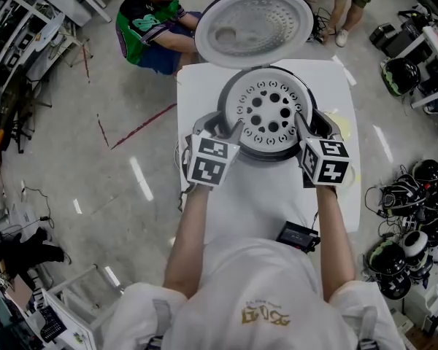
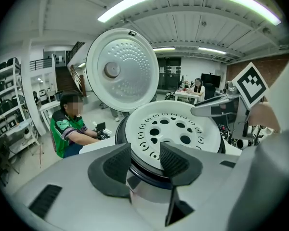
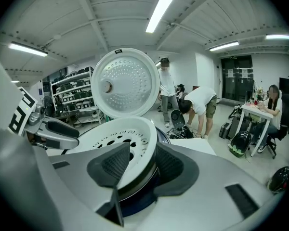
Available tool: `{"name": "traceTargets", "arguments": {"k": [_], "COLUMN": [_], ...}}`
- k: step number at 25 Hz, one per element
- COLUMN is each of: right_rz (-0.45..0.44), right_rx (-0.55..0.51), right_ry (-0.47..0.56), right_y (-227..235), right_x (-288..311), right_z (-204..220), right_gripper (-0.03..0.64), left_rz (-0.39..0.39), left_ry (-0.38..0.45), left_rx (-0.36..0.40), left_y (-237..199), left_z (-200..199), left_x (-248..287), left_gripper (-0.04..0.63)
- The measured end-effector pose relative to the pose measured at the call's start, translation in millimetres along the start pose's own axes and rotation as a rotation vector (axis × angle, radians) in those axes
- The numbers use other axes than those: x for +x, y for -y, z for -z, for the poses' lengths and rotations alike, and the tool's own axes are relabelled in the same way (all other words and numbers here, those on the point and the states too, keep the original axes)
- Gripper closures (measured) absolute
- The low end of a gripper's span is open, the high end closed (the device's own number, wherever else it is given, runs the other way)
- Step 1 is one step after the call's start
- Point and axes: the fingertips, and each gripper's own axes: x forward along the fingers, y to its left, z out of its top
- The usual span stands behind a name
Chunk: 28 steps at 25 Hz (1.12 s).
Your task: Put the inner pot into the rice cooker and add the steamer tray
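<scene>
The rice cooker stands on a white table with its lid raised upright at the back. A white perforated steamer tray sits in the cooker's mouth and hides the inner pot. My left gripper is at the tray's left rim. In the left gripper view its jaws are open and straddle the rim of the steamer tray. My right gripper is at the right rim. There too the jaws stand open, one pad inside and one outside the steamer tray.
A black device lies on the table's near edge. A person in a green top crouches on the floor behind the table at left. Other people stand at the back right. Helmets and gear crowd the floor at right.
</scene>
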Motion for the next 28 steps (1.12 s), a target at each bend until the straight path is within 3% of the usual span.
{"name": "traceTargets", "arguments": {"k": [7,13,22,25,28], "right_rz": [0.006,-0.064,-0.166,-0.189,-0.204], "right_rx": [0.001,0.063,0.152,0.175,0.181], "right_ry": [0.051,0.071,0.146,0.183,0.216], "right_y": [-0.7,-10.9,-24.7,-26.3,-28.5], "right_x": [-13.1,-30.9,-70.5,-84.5,-99.9], "right_z": [-8.5,-2.1,8.9,7.7,6.3], "right_gripper": [0.431,0.442,0.553,0.603,0.604], "left_rz": [-0.01,-0.006,-0.005,-0.004,0.004], "left_ry": [0.016,0.149,0.267,0.284,0.296], "left_rx": [-0.014,-0.123,-0.201,-0.208,-0.209], "left_y": [-2.2,2.3,32.8,43.1,55.1], "left_z": [1.0,-12.2,-15.9,-15.5,-14.9], "left_x": [-4.0,-26.5,-61.5,-71.8,-83.1], "left_gripper": [0.382,0.411,0.556,0.577,0.578]}}
